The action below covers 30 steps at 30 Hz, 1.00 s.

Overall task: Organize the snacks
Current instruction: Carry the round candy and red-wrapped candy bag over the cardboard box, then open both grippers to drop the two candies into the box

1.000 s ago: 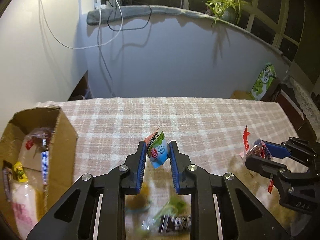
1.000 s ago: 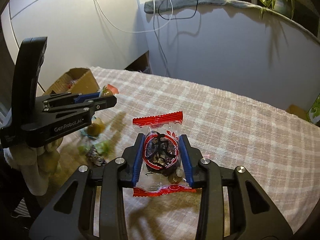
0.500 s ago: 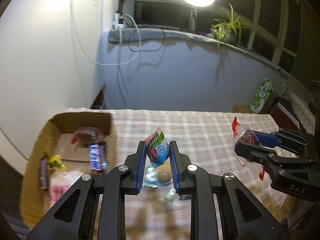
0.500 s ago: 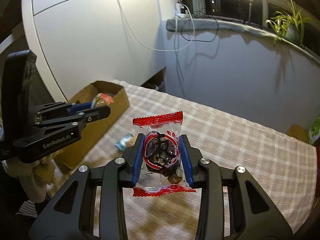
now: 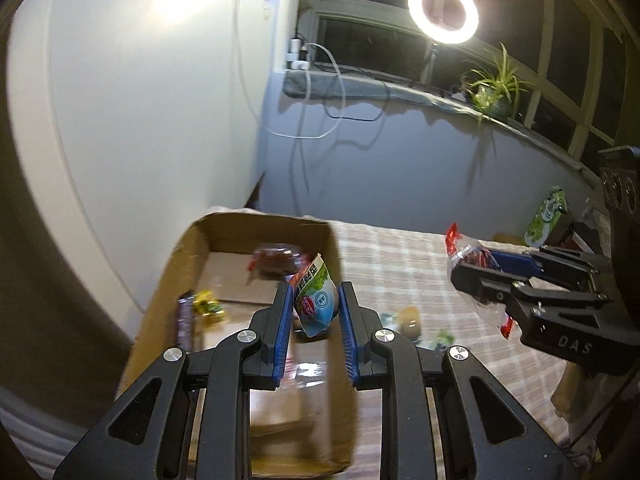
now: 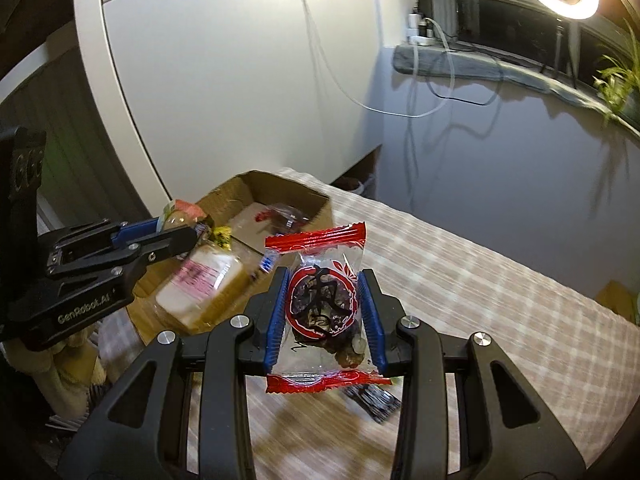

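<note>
Tools point(image 5: 313, 312) point(image 6: 325, 312) now nearer box point(image 5: 256, 236), snacks gripped.

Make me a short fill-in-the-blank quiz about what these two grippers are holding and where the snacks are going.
1. The left gripper is shut on a small packet printed green, white and ____.
2. The right gripper holds a clear wrapper with ____ crimped ends.
3. Snacks already lie inside an open ____ box.
4. The tablecloth has a ____ pattern.

Missing words: blue; red; cardboard; plaid
</note>
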Each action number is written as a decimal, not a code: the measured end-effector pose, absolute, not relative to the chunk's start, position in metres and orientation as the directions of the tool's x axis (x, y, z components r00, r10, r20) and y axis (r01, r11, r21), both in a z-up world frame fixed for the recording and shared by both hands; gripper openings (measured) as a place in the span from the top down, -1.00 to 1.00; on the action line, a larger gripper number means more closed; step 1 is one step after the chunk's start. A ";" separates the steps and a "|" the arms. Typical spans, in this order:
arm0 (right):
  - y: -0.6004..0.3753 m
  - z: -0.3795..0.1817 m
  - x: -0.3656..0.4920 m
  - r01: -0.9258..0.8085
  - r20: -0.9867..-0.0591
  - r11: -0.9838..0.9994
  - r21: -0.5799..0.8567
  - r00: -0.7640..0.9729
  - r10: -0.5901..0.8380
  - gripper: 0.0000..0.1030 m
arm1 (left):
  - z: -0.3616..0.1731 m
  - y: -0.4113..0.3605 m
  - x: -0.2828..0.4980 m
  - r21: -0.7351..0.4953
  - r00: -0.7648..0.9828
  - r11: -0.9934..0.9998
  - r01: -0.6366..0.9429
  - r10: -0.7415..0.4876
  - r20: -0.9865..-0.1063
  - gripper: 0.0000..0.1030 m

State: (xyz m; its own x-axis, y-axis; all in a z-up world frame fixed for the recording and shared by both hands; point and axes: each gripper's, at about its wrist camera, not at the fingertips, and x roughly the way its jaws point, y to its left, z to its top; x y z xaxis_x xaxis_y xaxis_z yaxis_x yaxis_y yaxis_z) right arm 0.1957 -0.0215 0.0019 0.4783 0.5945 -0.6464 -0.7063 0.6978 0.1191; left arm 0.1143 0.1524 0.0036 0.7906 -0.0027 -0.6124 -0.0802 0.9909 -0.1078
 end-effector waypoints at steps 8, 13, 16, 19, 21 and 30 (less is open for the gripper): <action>0.029 -0.007 0.204 -0.738 -0.667 0.664 0.116 0.438 0.603 0.30 | -0.005 0.182 0.108 -0.117 0.783 0.985 -0.124 0.025 -0.621 0.59; 0.054 -0.014 0.211 -0.749 -0.682 0.652 0.115 0.418 0.600 0.30 | -0.011 0.195 0.110 -0.128 0.778 0.982 -0.140 0.029 -0.627 0.59; 0.068 -0.020 0.216 -0.755 -0.692 0.646 0.111 0.407 0.596 0.30 | -0.014 0.199 0.112 -0.130 0.774 0.981 -0.143 0.029 -0.632 0.59; 0.077 -0.024 0.221 -0.759 -0.701 0.642 0.109 0.400 0.591 0.30 | -0.017 0.205 0.114 -0.134 0.772 0.980 -0.146 0.028 -0.634 0.60; 0.084 -0.027 0.225 -0.760 -0.706 0.640 0.109 0.394 0.588 0.30 | -0.017 0.206 0.114 -0.134 0.772 0.980 -0.148 0.030 -0.635 0.60; 0.096 -0.034 0.231 -0.763 -0.717 0.638 0.106 0.386 0.581 0.29 | -0.022 0.214 0.117 -0.140 0.766 0.977 -0.160 0.033 -0.643 0.57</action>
State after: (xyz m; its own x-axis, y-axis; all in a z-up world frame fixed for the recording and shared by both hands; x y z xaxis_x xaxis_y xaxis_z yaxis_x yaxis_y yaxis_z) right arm 0.2306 0.0965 -0.0335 0.3861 0.5807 -0.7167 -0.7631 0.6376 0.1056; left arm 0.1167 0.2144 -0.0219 0.7655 0.0330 -0.6425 -0.1597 0.9772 -0.1401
